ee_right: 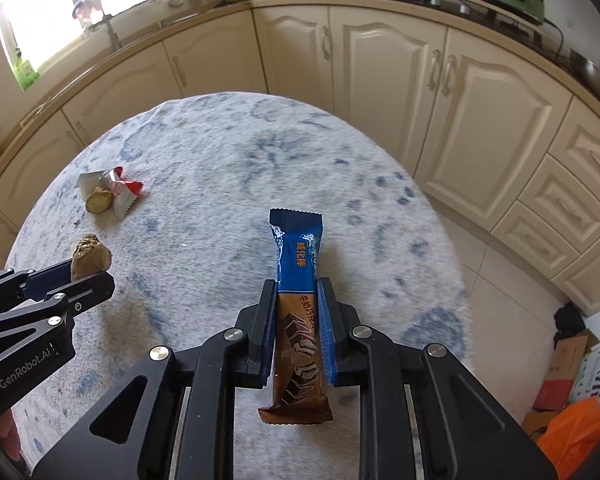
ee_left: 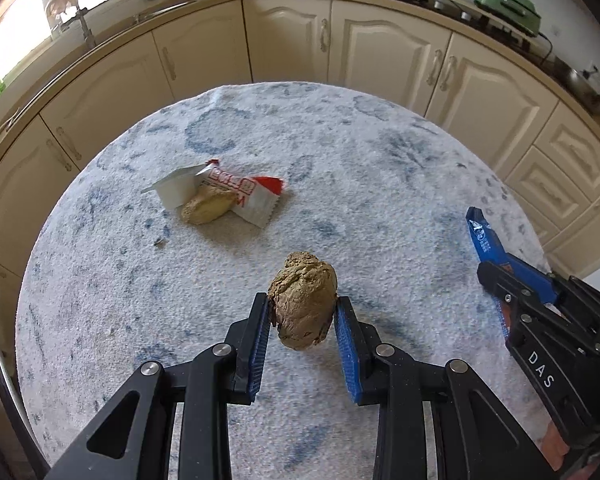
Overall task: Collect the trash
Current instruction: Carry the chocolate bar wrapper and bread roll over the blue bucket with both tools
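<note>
Above the round surface (ee_left: pixel 100 320), the left gripper (ee_left: pixel 302 312) clamps a brown lump (ee_left: pixel 303 300) and the right gripper (ee_right: pixel 298 312) pinches a blue-brown snack wrapper (ee_right: pixel 298 280), both apparently lifted for disposal, well apart from the red-white wrapper (ee_left: pixel 236 196).

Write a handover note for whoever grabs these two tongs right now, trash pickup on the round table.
Left tongs: shut on the brown lump, lifted off the table.
Right tongs: shut on the blue and brown snack wrapper, also held above the table.
Still lying at the far left of the table: the red and white wrapper with a pale food scrap touching it, plus a small crumb nearby.
No bin shows in either view.
Left to do: drop both held items, then collect the rest.
</note>
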`<state>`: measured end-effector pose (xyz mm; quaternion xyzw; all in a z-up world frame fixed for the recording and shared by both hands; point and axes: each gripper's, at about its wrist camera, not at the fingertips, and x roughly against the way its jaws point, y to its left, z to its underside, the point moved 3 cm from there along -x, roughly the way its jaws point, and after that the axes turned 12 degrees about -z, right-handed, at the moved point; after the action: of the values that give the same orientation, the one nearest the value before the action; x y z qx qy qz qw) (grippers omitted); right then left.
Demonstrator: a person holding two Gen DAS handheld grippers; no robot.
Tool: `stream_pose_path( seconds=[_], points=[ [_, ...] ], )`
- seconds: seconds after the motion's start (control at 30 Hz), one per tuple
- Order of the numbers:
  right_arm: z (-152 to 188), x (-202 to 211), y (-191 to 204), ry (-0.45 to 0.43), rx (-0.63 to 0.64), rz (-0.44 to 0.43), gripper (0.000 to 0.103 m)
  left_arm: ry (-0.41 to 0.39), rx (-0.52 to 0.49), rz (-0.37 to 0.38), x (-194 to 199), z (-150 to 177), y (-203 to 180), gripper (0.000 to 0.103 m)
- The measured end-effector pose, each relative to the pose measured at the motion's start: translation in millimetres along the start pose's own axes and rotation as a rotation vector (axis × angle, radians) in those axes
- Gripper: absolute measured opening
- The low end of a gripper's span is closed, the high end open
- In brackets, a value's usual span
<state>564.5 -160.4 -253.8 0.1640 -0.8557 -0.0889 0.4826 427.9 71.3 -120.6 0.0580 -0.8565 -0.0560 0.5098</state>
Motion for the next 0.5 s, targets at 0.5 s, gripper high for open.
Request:
stream_pose_path(
  seconds=[0.5],
  points=[
    [35.2,57.9,-89.2,-0.057,-0.168,0.086,0.019,-0.032,-0.177,0.075,34.0,5.7,-102.9,0.028]
  ],
)
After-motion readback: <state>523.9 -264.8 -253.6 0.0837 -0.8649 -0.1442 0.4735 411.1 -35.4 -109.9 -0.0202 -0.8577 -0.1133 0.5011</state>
